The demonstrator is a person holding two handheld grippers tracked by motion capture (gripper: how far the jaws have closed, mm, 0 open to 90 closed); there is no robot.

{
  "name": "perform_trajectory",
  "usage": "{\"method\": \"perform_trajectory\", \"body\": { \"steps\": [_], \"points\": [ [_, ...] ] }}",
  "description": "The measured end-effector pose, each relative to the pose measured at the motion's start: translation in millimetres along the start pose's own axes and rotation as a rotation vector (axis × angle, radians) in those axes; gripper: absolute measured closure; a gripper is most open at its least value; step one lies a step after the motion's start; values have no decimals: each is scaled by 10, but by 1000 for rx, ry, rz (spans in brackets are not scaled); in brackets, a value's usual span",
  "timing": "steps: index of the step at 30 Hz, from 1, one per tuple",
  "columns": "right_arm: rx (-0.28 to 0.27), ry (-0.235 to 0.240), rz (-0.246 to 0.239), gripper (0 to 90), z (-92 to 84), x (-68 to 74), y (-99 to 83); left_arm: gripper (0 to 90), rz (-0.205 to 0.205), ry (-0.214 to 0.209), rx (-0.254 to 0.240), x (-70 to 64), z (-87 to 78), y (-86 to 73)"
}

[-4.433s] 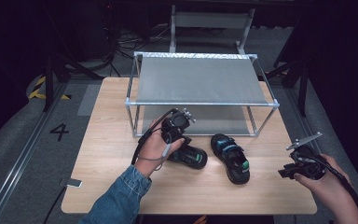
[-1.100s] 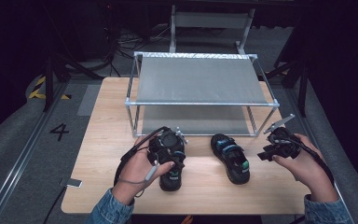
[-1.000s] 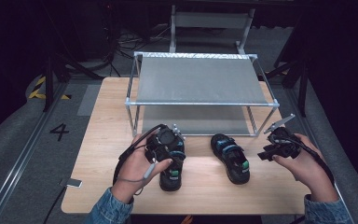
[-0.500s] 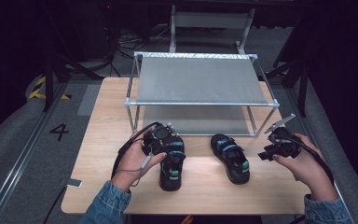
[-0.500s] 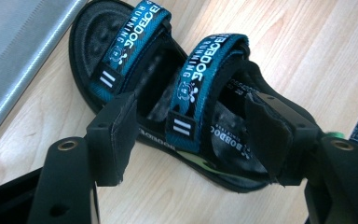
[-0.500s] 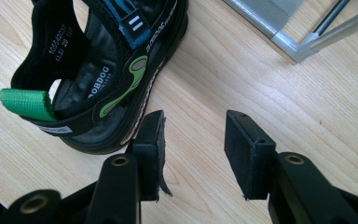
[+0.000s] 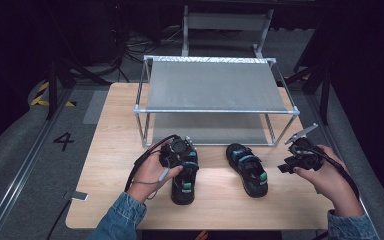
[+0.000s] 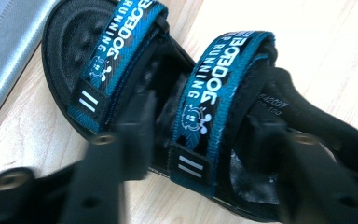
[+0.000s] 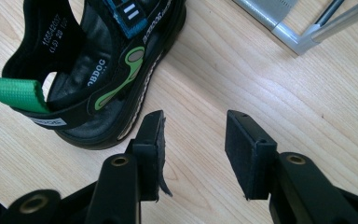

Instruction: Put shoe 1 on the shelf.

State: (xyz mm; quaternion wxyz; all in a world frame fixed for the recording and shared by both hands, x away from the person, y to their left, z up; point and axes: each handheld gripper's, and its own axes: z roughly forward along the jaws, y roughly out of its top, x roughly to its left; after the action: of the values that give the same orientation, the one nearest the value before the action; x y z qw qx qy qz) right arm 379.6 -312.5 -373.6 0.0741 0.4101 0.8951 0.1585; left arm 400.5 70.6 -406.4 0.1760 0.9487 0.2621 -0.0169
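Two black sandals with blue straps lie on the wooden table [image 7: 115, 135], in front of a metal rack. My left gripper [image 7: 182, 156] points down onto the left sandal [image 7: 184, 186]. In the left gripper view its jaws have just been closing: they straddle the sandal's rear blue strap [image 8: 212, 93], blurred, with a dark gap still showing beside the left pad. My left gripper [image 8: 200, 135] is open around that strap. My right gripper [image 9: 193, 140] hangs open over bare wood, just right of the right sandal [image 9: 88, 70], touching nothing. From above, the right gripper [image 7: 286, 167] sits beside that sandal [image 7: 247, 171].
A two-level metal rack [image 7: 215, 85] with grey shelves stands at the back half of the table; its front right corner post [image 9: 298, 37] is near my right gripper. A small white tag [image 7: 79, 196] lies at the table's front left edge. Dark floor surrounds the table.
My left gripper has come down onto the left sandal and its jaws have narrowed around the rear strap. The right gripper and the right sandal have stayed put.
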Motion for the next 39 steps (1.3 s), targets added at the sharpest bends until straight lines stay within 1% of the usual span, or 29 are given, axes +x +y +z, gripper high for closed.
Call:
{"method": "perform_trajectory", "body": {
  "steps": [2, 4, 9, 10, 12, 13, 17, 19, 20, 21, 22, 24, 25, 27, 28, 31, 32, 33, 34, 39],
  "points": [
    [3, 0, 0, 585, 2, 2, -9, 654, 0, -14, -7, 2, -17, 3],
    [4, 0, 0, 585, 6, 1, -19, 678, 1, 0, -5, -5, -35, 11],
    [7, -6, 3, 584, 9, 5, -35, 691, -4, -5, -12, 9, -57, 22],
    [6, -6, 2, 584, 7, 5, -39, 693, 3, -1, -12, 14, -66, 26],
    [6, -6, 2, 584, -1, 2, -49, 694, 1, 6, -15, 6, -83, 34],
    [4, -6, 7, 584, -3, 0, -55, 695, 12, 9, -10, 7, -96, 41],
    [2, -10, 13, 586, -11, -7, -74, 695, 12, 6, -23, -39, -207, 72],
    [1, -11, 9, 588, -14, -16, -84, 695, 21, 2, -35, -62, -275, 91],
    [-2, -6, 12, 588, -17, -19, -92, 695, 22, -5, -38, -81, -317, 101],
    [1, -11, 15, 588, -21, -26, -100, 695, 23, -11, -46, -97, -355, 110],
    [1, -11, 15, 588, -21, -26, -100, 695, 23, -11, -46, -97, -355, 110],
    [0, -14, 22, 587, -28, -35, -114, 695, 30, -6, -54, -116, -417, 131],
    [-1, -11, 26, 586, -31, -40, -120, 695, 35, -4, -47, -124, -449, 146],
    [-2, -15, 31, 586, -33, -43, -127, 695, 33, -1, -56, -147, -497, 166],
    [-1, -11, 30, 586, -27, -47, -137, 694, 36, 0, -46, -150, -535, 183],
    [7, -8, 35, 587, -8, -61, -160, 694, 34, 2, -61, -145, -621, 216],
    [7, -8, 35, 587, -8, -61, -160, 694, 34, 2, -61, -145, -621, 216],
    [10, -5, 43, 594, 0, -67, -177, 694, 32, 1, -76, -144, -673, 233],
    [10, -5, 43, 594, 0, -67, -177, 694, 32, 1, -76, -144, -673, 233],
    [12, 4, 53, 600, 13, -85, -199, 694, 29, 1, -91, -151, -806, 288]
  ]
}}
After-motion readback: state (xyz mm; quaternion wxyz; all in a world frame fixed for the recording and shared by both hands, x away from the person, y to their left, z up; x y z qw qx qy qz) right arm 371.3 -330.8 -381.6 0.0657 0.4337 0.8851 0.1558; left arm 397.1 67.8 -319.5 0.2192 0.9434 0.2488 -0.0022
